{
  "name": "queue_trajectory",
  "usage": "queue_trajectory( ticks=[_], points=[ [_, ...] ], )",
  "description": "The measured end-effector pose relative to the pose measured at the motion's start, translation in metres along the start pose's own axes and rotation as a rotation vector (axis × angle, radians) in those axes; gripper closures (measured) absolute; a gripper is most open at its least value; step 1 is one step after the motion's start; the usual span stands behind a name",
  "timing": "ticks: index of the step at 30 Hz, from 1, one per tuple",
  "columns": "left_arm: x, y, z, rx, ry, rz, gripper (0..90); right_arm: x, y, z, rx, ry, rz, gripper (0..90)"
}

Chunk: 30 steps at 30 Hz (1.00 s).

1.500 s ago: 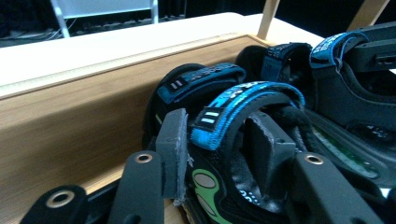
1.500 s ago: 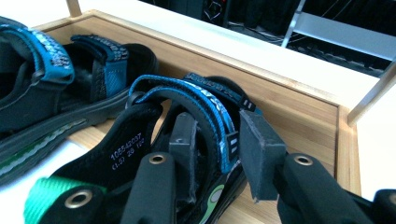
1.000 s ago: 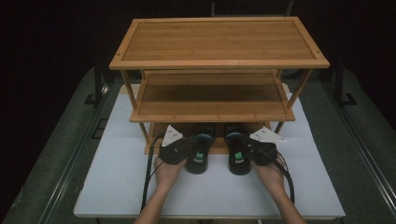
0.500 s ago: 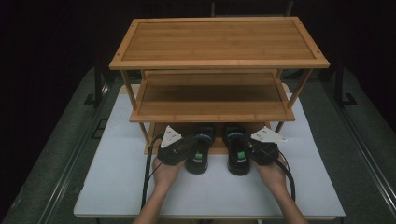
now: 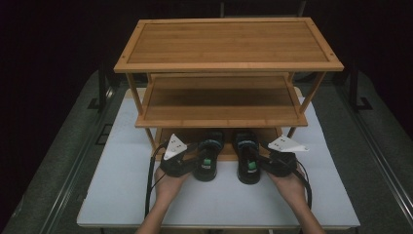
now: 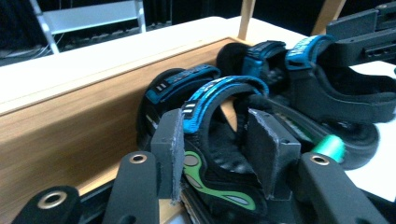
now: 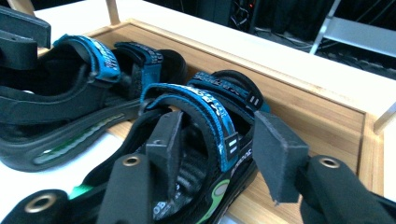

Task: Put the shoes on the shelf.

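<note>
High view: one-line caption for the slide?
Two hand-held grippers, left gripper and right gripper, jaws just opening around a pair of black sandals at the bamboo rack's bottom shelf.

Three-tier bamboo shelf rack, slatted, on slanted legs; stands on rectangular white tabletop. Grey carpeted floor surrounds the table. White metal frame beyond the table's far edge, against dark background.

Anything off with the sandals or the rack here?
Slightly. Both sandals, left and right, sit only half on the bottom shelf of the rack: toes on the wood, heels hanging over the white table. The jaws of both grippers have just been opening around the heels. Nothing looks damaged or spilled.
</note>
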<state>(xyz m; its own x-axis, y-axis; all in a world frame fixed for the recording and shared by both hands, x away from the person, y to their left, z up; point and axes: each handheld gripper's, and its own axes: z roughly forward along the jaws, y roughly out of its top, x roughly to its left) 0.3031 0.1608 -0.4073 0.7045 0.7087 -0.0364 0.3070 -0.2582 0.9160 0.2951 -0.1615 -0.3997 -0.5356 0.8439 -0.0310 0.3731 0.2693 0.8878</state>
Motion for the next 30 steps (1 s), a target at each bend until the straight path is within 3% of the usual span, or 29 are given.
queue_trajectory(
  ticks=[6, 14, 22, 27, 30],
  points=[
    [-0.006, -0.003, -0.018, -0.011, -0.023, 0.016, 48.9, -0.001, -0.003, -0.025, -0.042, 0.059, 0.017, 44.0],
    [-0.014, -0.009, -0.032, -0.002, -0.051, 0.039, 41.3, 0.004, -0.021, -0.050, -0.037, 0.116, 0.009, 34.7],
    [-0.023, -0.029, -0.021, 0.072, -0.069, 0.056, 32.5, 0.016, -0.047, -0.043, 0.049, 0.149, -0.012, 30.3],
    [-0.024, -0.039, -0.012, 0.124, -0.059, 0.053, 27.3, 0.023, -0.054, -0.032, 0.119, 0.146, -0.042, 27.1],
    [-0.022, -0.041, -0.009, 0.144, -0.061, 0.049, 27.2, 0.025, -0.056, -0.027, 0.160, 0.135, -0.027, 23.7]
  ],
)
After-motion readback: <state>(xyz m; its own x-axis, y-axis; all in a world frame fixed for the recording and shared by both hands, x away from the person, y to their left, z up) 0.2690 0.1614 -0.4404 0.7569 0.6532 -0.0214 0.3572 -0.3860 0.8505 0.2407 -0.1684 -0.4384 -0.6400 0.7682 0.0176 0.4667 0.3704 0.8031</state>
